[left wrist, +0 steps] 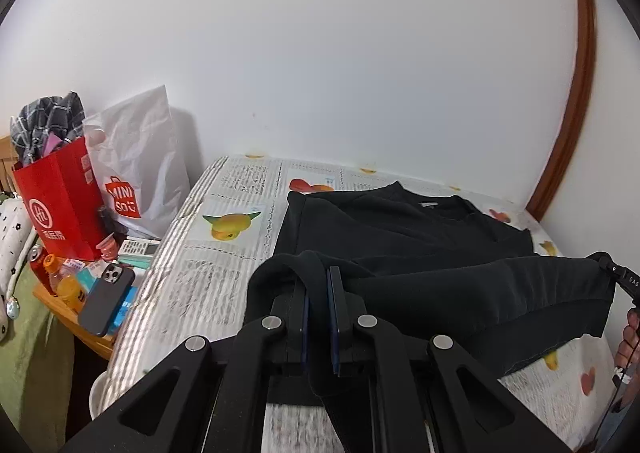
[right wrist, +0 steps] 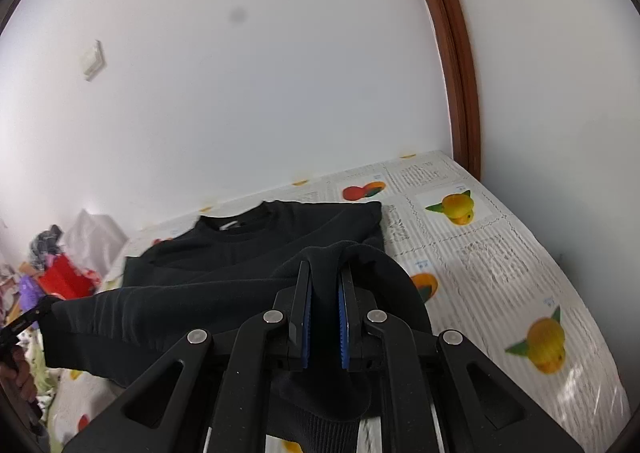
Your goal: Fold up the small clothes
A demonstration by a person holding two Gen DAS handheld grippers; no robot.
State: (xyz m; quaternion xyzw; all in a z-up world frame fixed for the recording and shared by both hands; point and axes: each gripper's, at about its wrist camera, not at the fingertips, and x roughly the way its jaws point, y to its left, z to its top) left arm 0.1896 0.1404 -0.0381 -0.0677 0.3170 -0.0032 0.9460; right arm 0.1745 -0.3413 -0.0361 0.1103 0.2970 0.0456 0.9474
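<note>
A: Quick one. Where is the garment sitting?

B: The black long-sleeved knit sweatshirt (left wrist: 400, 229) is lying on the bed with the fruit-print newspaper-pattern sheet (left wrist: 224, 197), collar toward the white wall. Its near hem is hanging lifted off the sheet.

A: Tongs?

B: The left tongs (left wrist: 320, 285) are clamping 1 hem corner, fabric bunching over the blue pads. The right tongs (right wrist: 325, 285) are pinching the other corner the same way. Both are nearly together, cloth between.

A: Key relation?

B: The held hem is stretching side to side between the 2 hands, the body lying ahead of both tongs, away toward the wall. Neither hand looks nearer; they are level with each other. My guess: the fold is needing the hem carried forward onto the collar end.

A: Any text?

B: The white plastic shopping bag (left wrist: 140, 157) is reading "MINI SO". The red paper bag (left wrist: 60, 205) is showing a round "Hi" logo plus Chinese characters I cannot read. The sheet's print is too small.
</note>
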